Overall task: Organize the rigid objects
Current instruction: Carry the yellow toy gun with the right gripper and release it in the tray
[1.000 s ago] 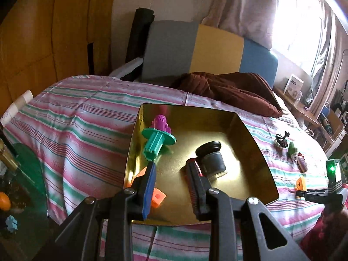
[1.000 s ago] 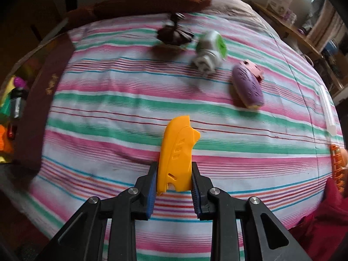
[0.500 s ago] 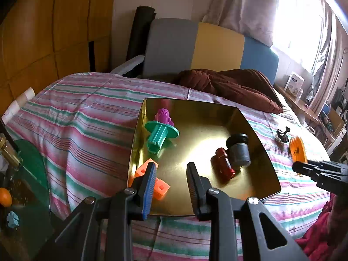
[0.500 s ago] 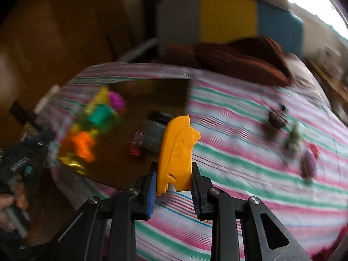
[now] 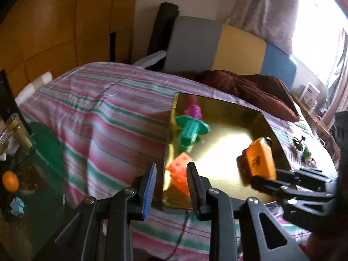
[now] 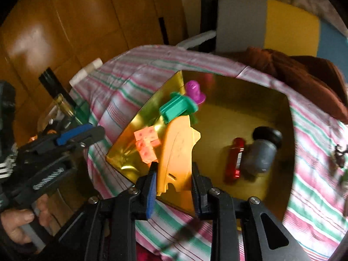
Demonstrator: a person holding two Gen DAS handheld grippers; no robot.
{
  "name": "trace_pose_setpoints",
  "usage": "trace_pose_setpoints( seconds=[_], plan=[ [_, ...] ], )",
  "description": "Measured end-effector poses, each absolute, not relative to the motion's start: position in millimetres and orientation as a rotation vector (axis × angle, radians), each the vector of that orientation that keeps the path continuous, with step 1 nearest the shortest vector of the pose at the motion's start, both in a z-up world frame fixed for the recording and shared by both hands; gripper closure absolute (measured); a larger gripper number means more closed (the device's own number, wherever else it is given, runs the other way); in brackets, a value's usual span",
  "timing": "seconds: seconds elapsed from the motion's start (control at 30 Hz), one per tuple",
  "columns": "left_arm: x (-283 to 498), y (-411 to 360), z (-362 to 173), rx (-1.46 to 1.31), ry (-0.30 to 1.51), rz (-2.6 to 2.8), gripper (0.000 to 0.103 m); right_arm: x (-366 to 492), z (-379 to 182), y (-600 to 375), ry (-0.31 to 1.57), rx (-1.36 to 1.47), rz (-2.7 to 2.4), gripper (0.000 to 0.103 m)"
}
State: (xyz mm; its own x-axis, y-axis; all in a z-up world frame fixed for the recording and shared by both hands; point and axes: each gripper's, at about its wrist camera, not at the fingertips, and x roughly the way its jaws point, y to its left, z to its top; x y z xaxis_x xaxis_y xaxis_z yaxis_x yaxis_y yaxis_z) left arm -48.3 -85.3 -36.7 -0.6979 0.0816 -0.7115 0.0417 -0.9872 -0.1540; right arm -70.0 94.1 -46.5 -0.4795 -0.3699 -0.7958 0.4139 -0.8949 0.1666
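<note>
Right wrist: right gripper [image 6: 174,174] fingers clamped on orange piece [image 6: 177,152], above tray [image 6: 289,143] near edge. Left fingers [image 5: 150,179] together, empty. Risk: early release drops piece onto bed [image 6: 315,174].

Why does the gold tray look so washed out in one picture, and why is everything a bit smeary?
Left wrist view: window light glares white off the gold tray, bleaching its floor. Right wrist view: motion blur smears the striped cover, while the yellow piece in the right gripper stays sharp.
</note>
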Motion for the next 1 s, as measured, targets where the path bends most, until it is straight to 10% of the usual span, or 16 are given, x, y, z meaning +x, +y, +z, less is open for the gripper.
trace_pose_setpoints(
  seconds=[0.33,0.67,1.0],
  plan=[
    [-47,-112,-47,-1.262,-0.285,2.913,0.075,-99,-106,64,0.018,1.443,-2.265,0.069],
    [-44,-105,-44,-1.25,-0.258,2.9,0.075,-85,-83,69,-0.034,1.346,-2.293,0.046],
    [-41,-85,-32,-1.206,-0.201,2.876,0.074,-69,-55,77,-0.005,1.22,-2.418,0.042]
  ],
)
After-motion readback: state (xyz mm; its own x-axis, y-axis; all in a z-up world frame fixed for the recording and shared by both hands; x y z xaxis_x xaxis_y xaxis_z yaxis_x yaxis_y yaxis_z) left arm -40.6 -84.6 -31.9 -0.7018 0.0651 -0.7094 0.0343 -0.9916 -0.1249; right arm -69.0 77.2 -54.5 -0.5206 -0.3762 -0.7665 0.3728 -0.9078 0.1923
